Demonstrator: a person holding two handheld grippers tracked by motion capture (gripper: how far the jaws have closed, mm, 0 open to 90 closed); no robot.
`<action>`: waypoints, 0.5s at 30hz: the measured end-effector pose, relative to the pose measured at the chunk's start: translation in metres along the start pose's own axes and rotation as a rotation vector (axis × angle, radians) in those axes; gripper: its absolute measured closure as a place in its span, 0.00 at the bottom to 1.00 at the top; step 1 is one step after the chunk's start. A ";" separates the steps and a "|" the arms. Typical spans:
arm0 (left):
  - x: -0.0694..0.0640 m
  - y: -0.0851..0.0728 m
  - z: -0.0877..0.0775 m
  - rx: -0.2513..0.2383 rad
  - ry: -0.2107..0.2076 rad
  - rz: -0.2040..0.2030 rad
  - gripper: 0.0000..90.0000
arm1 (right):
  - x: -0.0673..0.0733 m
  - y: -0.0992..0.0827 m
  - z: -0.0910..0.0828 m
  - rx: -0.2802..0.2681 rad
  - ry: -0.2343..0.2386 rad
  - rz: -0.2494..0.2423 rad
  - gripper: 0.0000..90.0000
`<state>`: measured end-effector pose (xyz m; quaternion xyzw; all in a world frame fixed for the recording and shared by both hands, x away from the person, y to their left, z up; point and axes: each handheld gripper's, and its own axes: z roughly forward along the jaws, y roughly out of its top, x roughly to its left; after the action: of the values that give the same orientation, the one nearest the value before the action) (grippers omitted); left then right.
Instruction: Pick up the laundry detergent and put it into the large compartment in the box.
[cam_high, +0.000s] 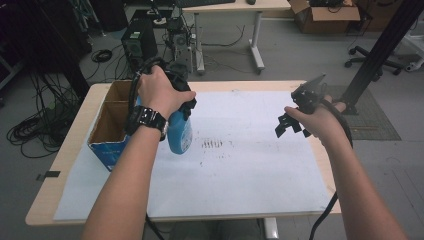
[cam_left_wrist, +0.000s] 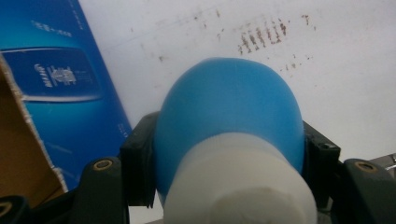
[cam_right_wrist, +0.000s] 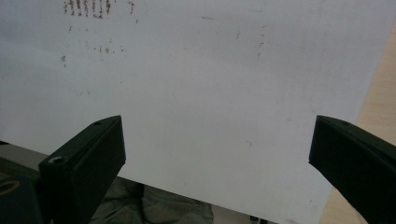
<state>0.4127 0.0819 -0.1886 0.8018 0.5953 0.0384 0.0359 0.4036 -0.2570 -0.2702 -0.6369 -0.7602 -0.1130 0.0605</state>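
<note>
While we look down: two grippers over the counter (cam_high: 300, 87).
Left gripper (cam_left_wrist: 229, 154): we see it clamped on blue bottle (cam_left_wrist: 229, 112), beside box (cam_high: 107, 127).
Right gripper (cam_right_wrist: 217, 154): wide apart, holding nothing.

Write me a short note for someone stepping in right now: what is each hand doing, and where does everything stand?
Left gripper: shut on the blue bottle, held in the air beside the open cardboard box.
Right gripper: open, holding nothing, over the white sheet.
Done: bottle gripped and off the table.
Left: probably setting it down, in the box or on the sheet; which one I cannot tell.
</note>
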 end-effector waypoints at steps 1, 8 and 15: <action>0.000 0.000 -0.002 -0.001 -0.002 -0.004 0.41 | 0.001 0.000 0.000 0.001 0.001 -0.001 0.04; 0.009 0.002 -0.029 -0.012 0.008 -0.011 0.42 | 0.001 0.002 -0.004 -0.002 0.007 0.003 0.04; 0.018 0.002 -0.049 -0.018 0.004 -0.021 0.42 | 0.002 0.003 -0.007 -0.002 0.009 0.008 0.04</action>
<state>0.4151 0.0990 -0.1395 0.7952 0.6032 0.0449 0.0425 0.4055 -0.2565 -0.2622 -0.6395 -0.7572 -0.1165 0.0639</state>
